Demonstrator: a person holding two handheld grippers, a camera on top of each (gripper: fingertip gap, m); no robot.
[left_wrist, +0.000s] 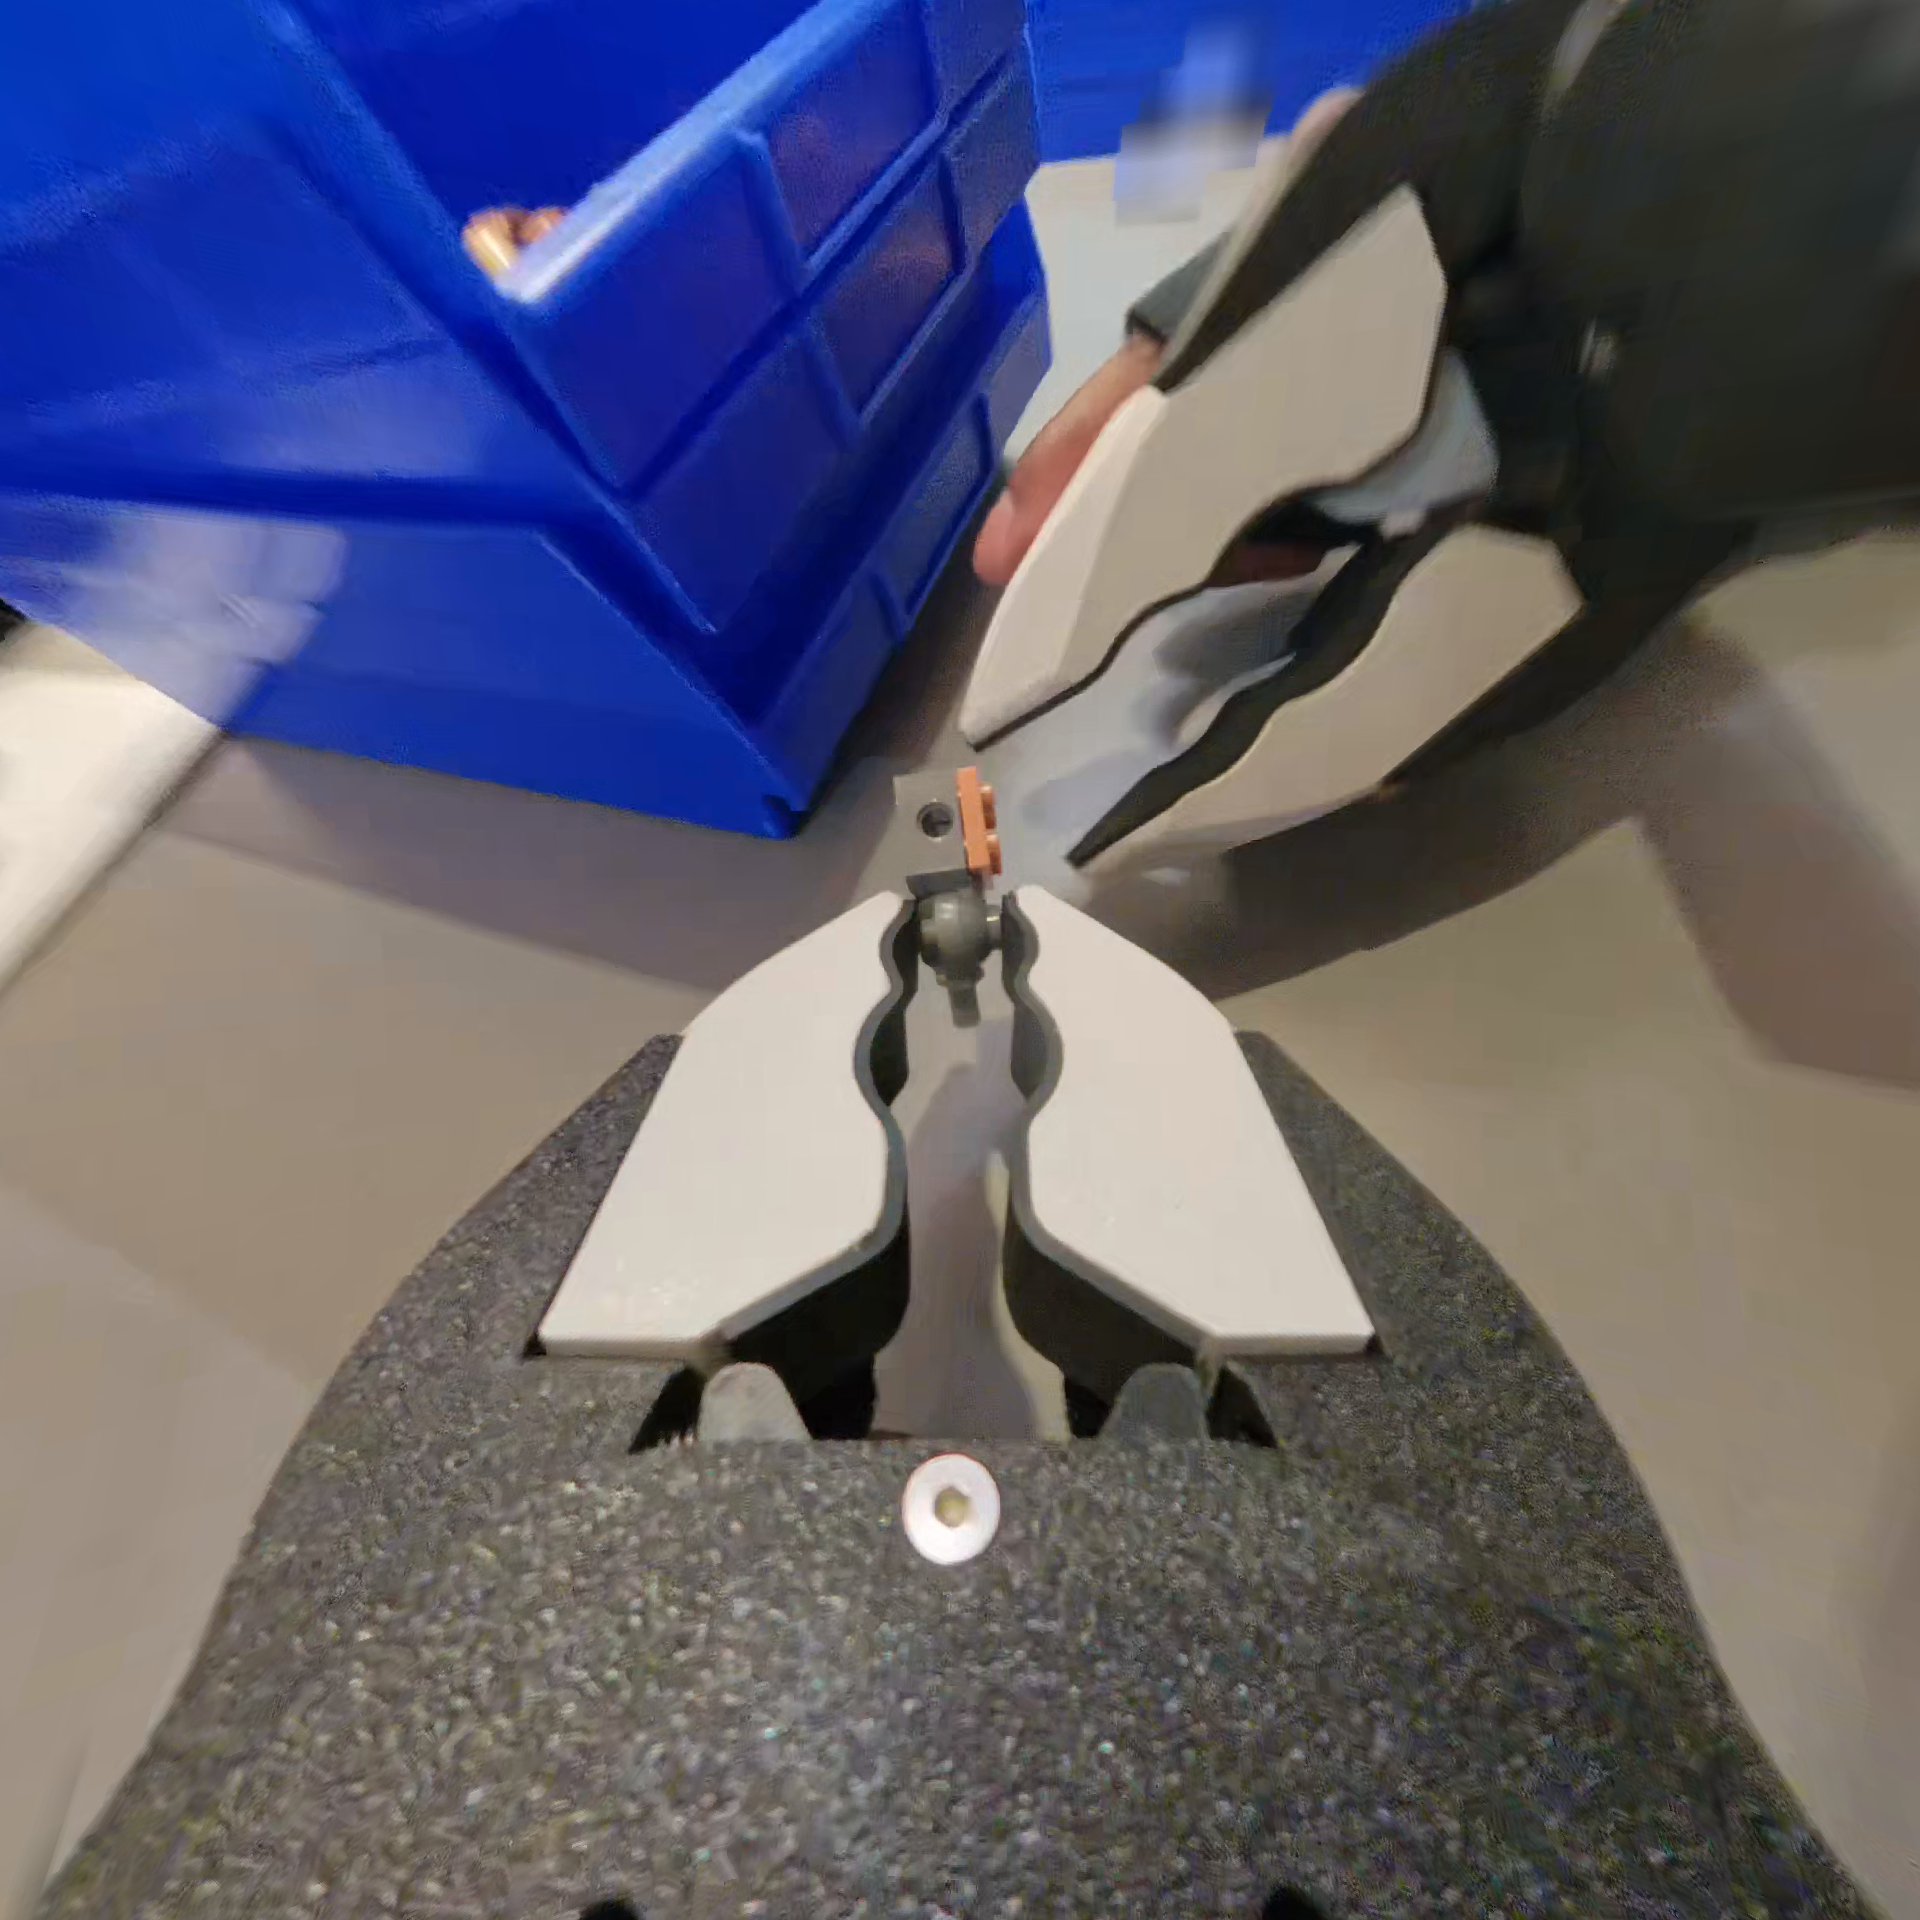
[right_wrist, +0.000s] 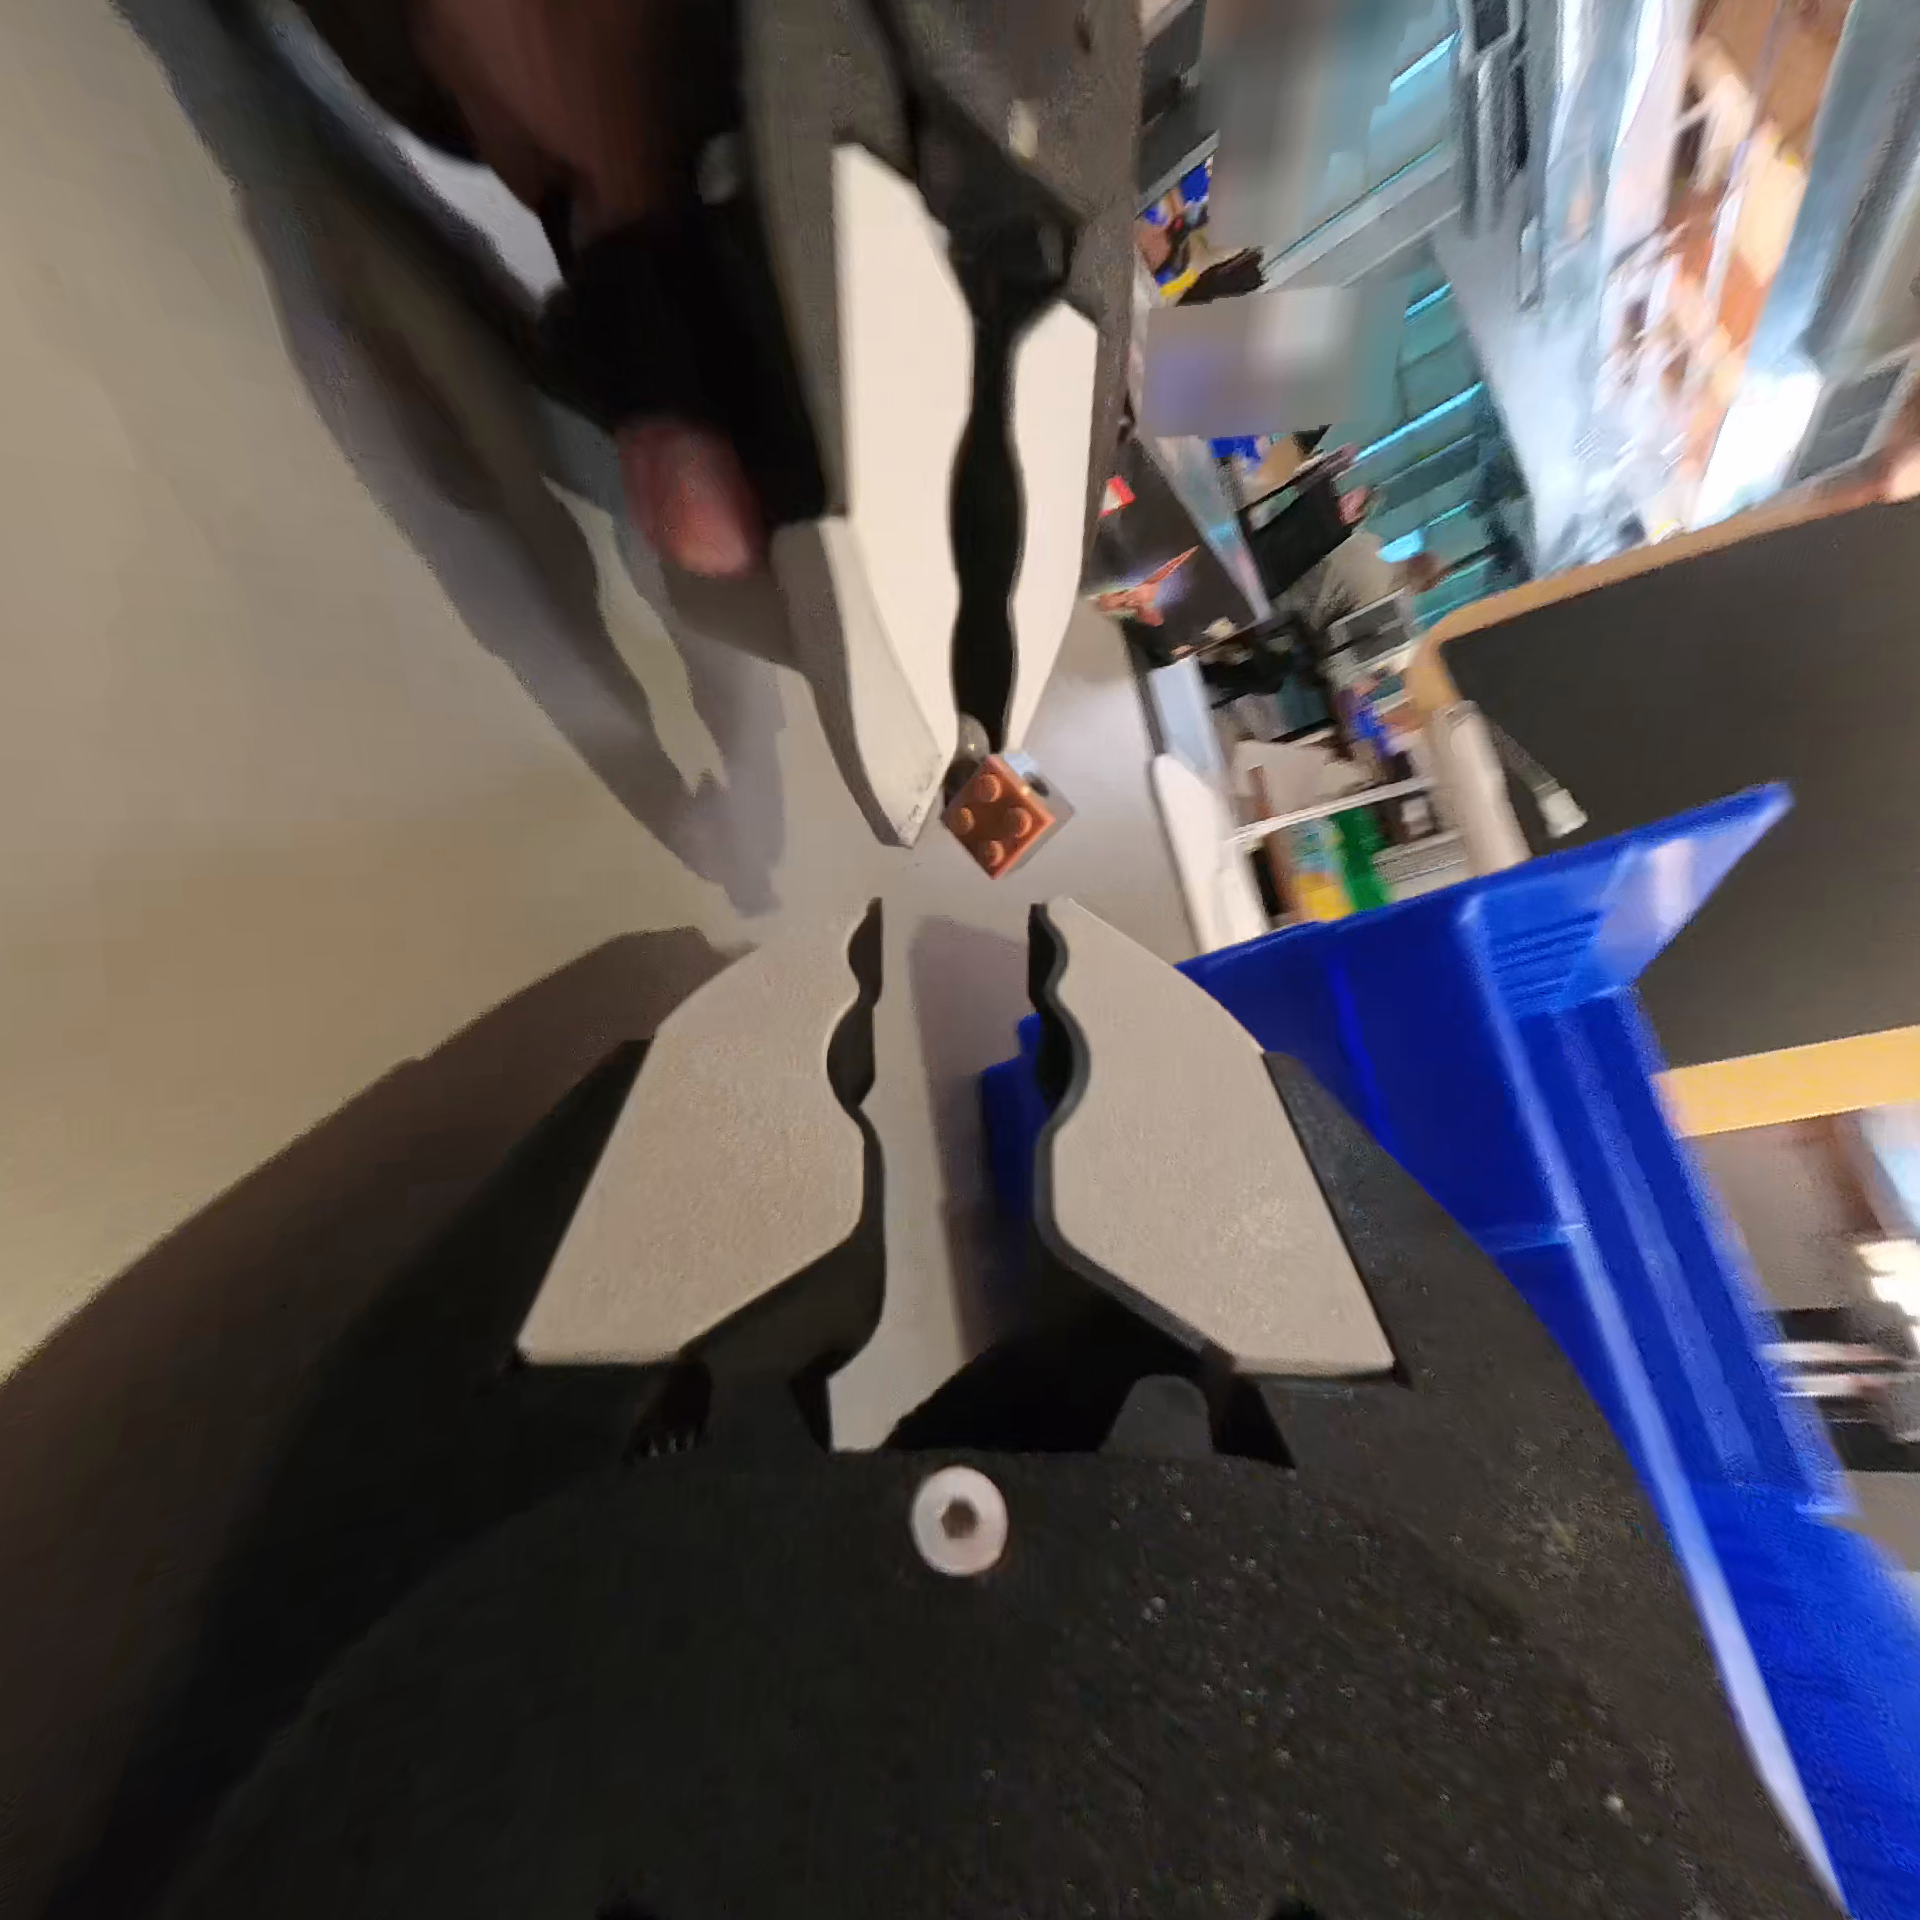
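My left gripper (left_wrist: 957, 902) is shut on the dark grey ball-joint end (left_wrist: 954, 935) of a small brick assembly. The assembly is a grey brick (left_wrist: 932, 821) with an orange studded plate (left_wrist: 980, 821) on one face, held just above the grey tabletop (left_wrist: 312, 1039). My right gripper (left_wrist: 1027, 795) comes in from the upper right, open and empty, its tips just beside the orange plate. In the right wrist view my right gripper (right_wrist: 956, 909) is open, a little short of the orange plate (right_wrist: 995, 821), which the left gripper (right_wrist: 966, 769) holds from above.
A blue plastic bin (left_wrist: 520, 416) stands close on the left, with copper-coloured parts (left_wrist: 509, 239) inside; it also shows in the right wrist view (right_wrist: 1558, 1091). A person's fingers (left_wrist: 1039, 478) hold the right gripper. Shelves and a dark table lie beyond. The grippers are tip to tip, or close to it.
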